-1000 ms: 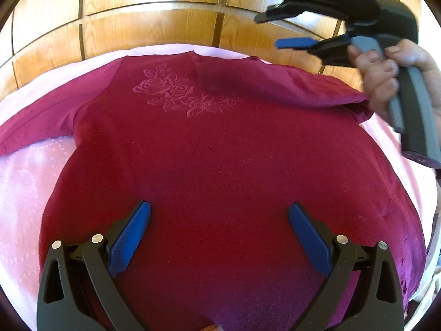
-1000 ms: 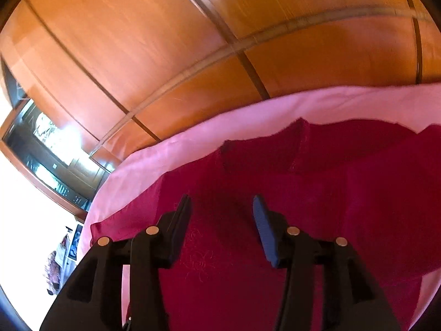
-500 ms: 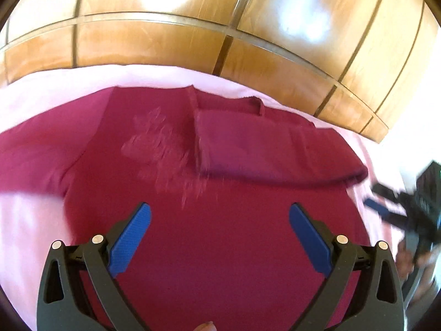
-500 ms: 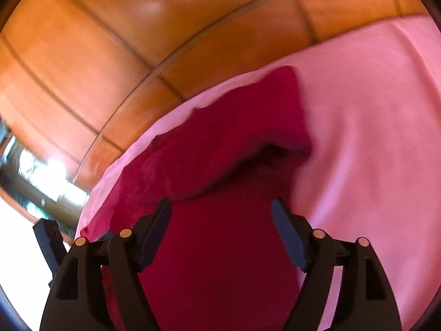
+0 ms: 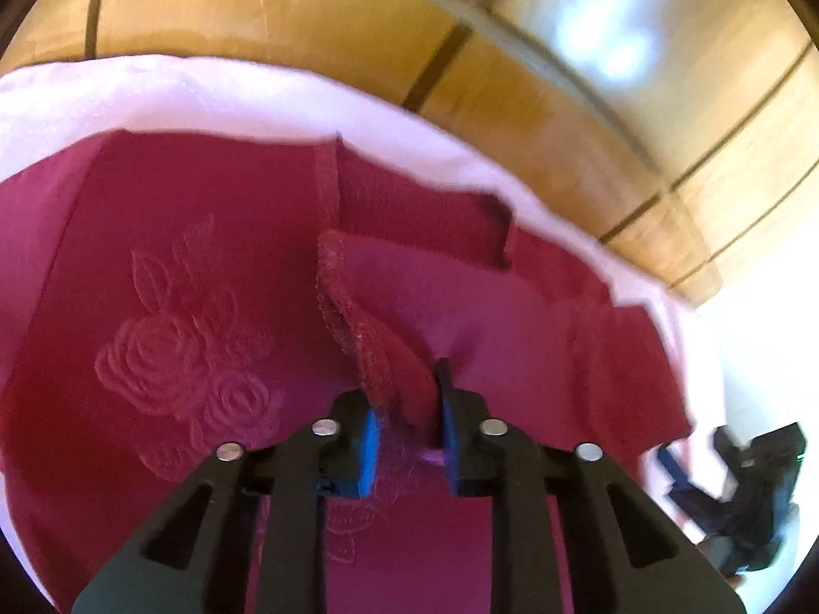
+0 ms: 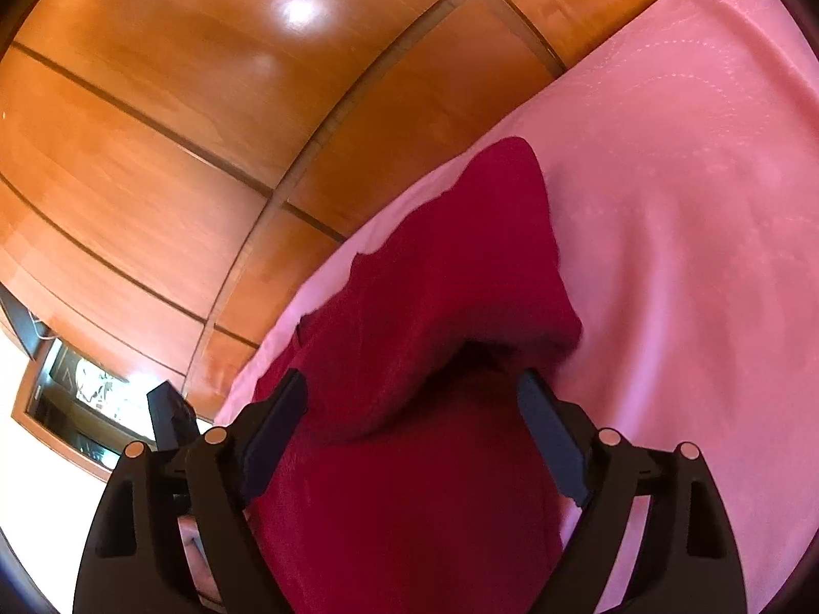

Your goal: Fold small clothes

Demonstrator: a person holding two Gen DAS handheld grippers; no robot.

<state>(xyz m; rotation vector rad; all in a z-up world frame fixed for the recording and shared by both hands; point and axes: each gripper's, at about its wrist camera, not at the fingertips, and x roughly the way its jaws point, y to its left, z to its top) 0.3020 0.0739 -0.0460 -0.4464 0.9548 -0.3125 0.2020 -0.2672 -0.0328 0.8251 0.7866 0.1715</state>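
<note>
Garment: a dark red shirt (image 5: 215, 266) lies spread flat on a bed covered by a pink bedspread (image 5: 153, 97), its neckline toward the far edge, next to a wooden panelled wall (image 5: 317, 5).
Decoration: an embossed rose pattern (image 5: 174, 363) marks the chest, on the near left part of the shirt in the left wrist view.
Sleeve: one sleeve (image 5: 460, 307) is folded inward across the body; its ribbed cuff (image 5: 358, 327) points toward the left claw.
Left claw: the left claw (image 5: 407, 440) is clenched on the cuff; the red fabric is pinched between its two fingers and lifted slightly off the shirt.
Right claw: the right claw (image 6: 414, 430) is released, jaws spread wide, low over the shirt's side, with a folded hump of red fabric (image 6: 460, 276) between and beyond its fingers. Whether it touches the cloth cannot be told.
Right side of bed: bare pink bedspread (image 6: 691, 179) stretches beside the shirt toward the far right corner.
Other view: the right claw appears blurred at the lower right of the left wrist view (image 5: 737, 496).
</note>
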